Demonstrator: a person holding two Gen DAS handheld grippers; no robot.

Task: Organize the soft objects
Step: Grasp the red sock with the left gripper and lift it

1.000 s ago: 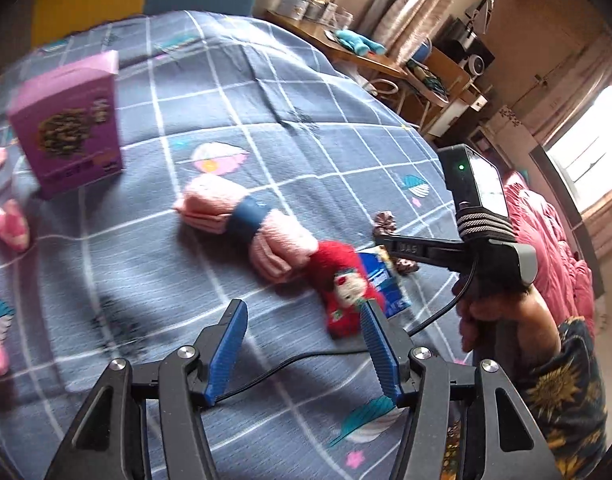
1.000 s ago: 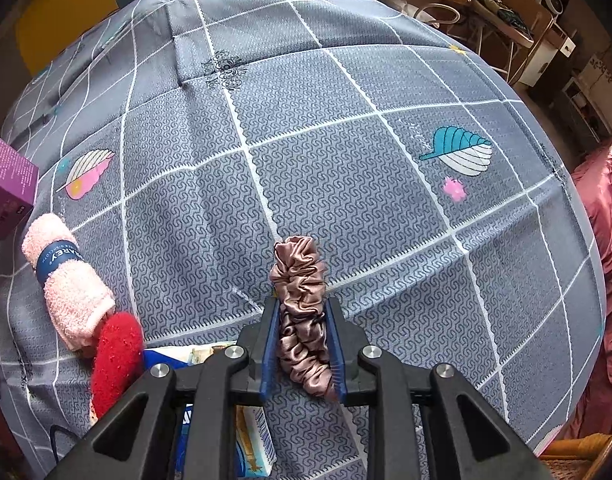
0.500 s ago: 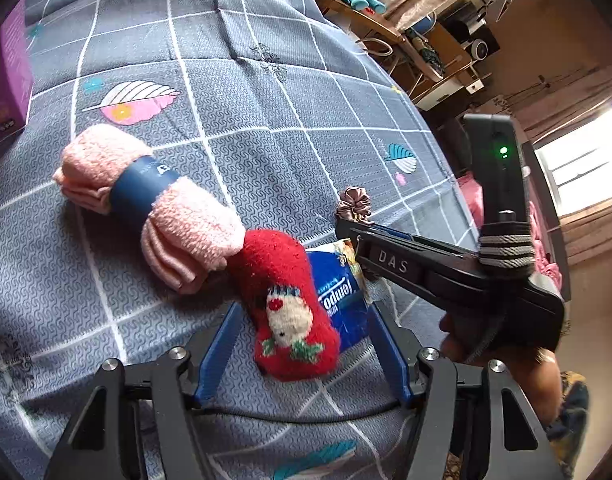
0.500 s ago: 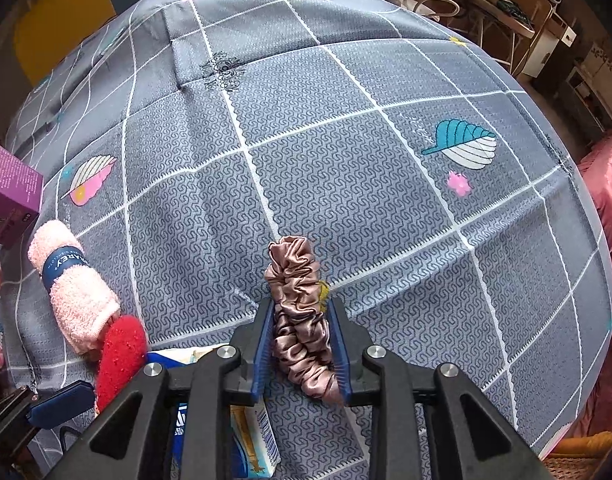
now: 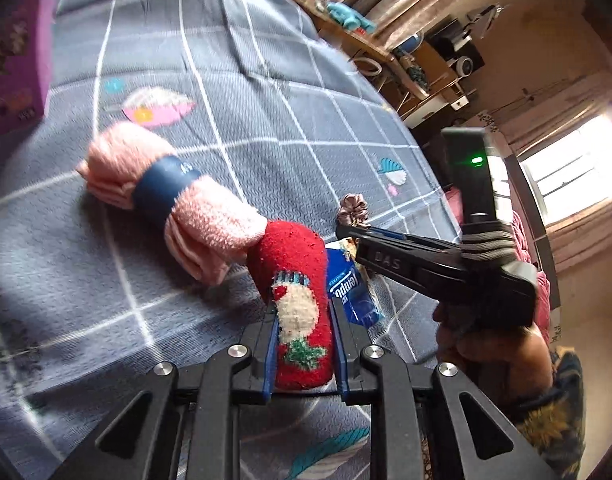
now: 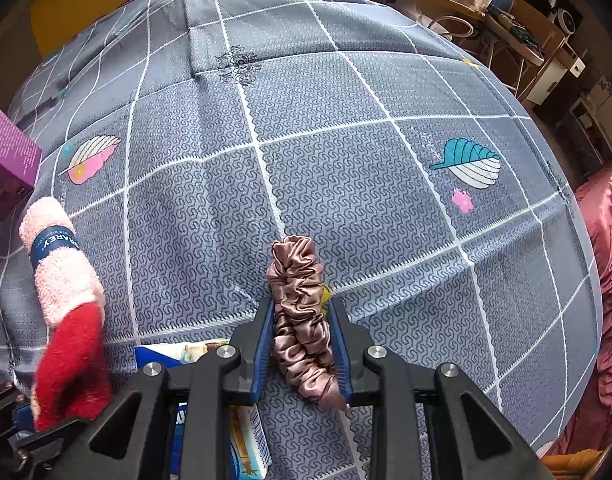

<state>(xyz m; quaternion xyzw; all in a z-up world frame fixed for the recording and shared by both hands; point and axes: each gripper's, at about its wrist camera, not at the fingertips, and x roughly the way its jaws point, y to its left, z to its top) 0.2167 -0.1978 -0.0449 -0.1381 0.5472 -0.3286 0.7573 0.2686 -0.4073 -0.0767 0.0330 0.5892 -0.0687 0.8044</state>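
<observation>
left gripper (image 5: pixel 304 320): jaws have just closed, now clamping one red sock (image 5: pixel 296 280) on the bed (image 6: pixel 345 160) | right gripper (image 6: pixel 302 344): nearly closed, pinching one satin scrunchie (image 6: pixel 300 312) | one pink towel roll (image 5: pixel 166 196) touching sock's far end | one tissue pack (image 5: pixel 351 288) beside sock

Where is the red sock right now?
Left wrist view, low centre: the fuzzy red sock sits clamped in the left gripper, touching the rolled pink towel and beside the blue tissue pack.
</observation>
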